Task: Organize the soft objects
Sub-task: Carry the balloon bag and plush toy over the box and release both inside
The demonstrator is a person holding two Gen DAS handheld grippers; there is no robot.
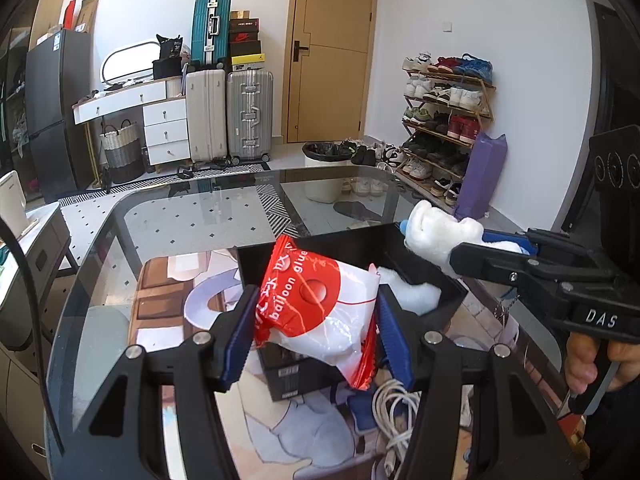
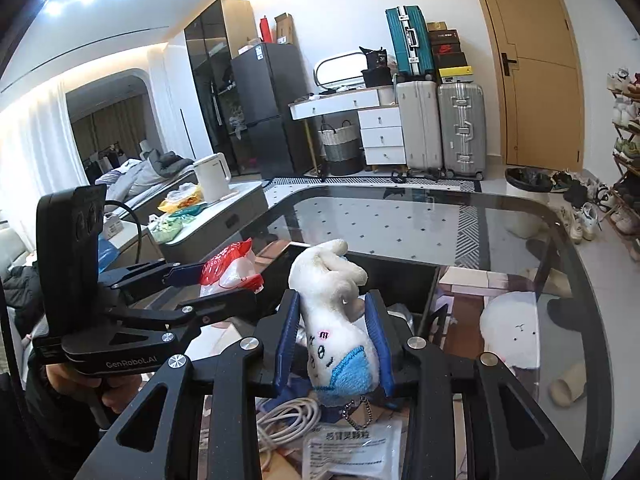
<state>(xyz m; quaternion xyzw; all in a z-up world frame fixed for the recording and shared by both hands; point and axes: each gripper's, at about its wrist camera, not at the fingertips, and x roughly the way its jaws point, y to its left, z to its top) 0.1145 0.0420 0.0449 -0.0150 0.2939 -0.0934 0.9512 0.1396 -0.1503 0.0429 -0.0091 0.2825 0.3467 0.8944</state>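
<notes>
Two grippers hover over a black bin (image 1: 448,292): the left gripper (image 1: 316,316) pinches a red-and-white bag (image 1: 320,304), the right gripper (image 2: 332,340) clamps a white plush toy (image 2: 332,300).

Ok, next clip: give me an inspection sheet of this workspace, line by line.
Surface: glass-topped table, patterned mat beneath.
Job's things: red-and-white plastic bag marked "balloon glue"; white plush toy with blue patch; open black bin behind both, something white and fluffy inside.
Clutter: clear printed packet near the table edge.
Grippers: left gripper clamps the bag; right gripper clamps the toy; both held above the table.
Cables: coiled white cable on the table.
Surroundings: suitcases, shoe rack, door, fridge.
</notes>
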